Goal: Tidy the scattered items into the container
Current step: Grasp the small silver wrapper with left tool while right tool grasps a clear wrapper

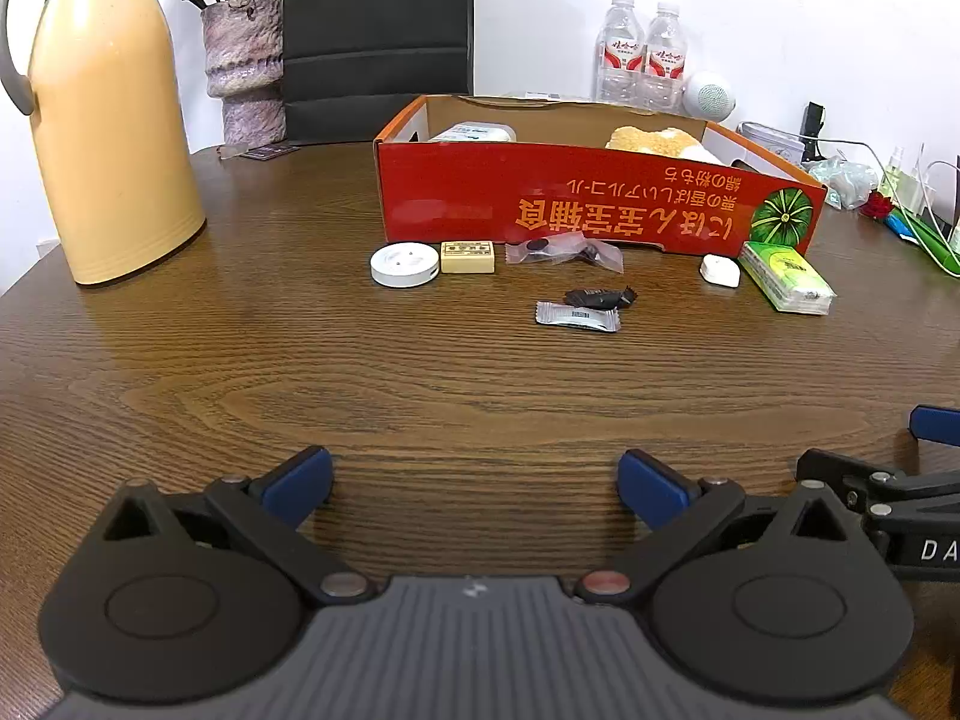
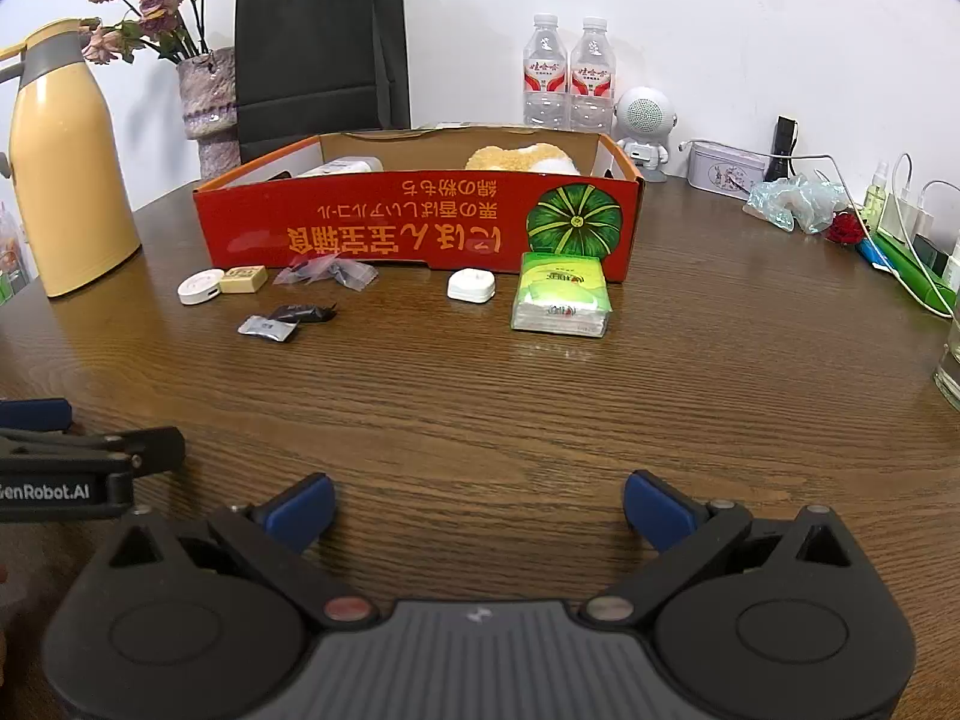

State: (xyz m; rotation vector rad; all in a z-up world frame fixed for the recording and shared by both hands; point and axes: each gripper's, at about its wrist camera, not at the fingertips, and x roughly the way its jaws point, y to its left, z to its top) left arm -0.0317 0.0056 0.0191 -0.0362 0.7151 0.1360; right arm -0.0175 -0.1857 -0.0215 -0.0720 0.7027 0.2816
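Tidying at an early stage: I hold left gripper (image 1: 474, 483) and right gripper (image 2: 477, 507) with jaws apart, empty, well short of the red box (image 2: 360, 228).
Before its front wall, left to right: white disc (image 2: 201, 288), cream block (image 2: 243, 279), clear bag (image 2: 327, 271), two wrappers (image 2: 288, 321), white pod (image 2: 471, 286), tissue pack (image 2: 561, 297); all remain outside, though the box already holds something. Bare table (image 2: 480, 408) gives me a free approach.

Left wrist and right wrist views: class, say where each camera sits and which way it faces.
Left wrist view: rides the left tongs, low over the table, facing the red box; its blue fingers and the right tongs' edge show.
Right wrist view: rides the right tongs, facing the box's right part and the tissue pack; the left tongs' edge shows.
Both share the box, the scattered items and the yellow jug.
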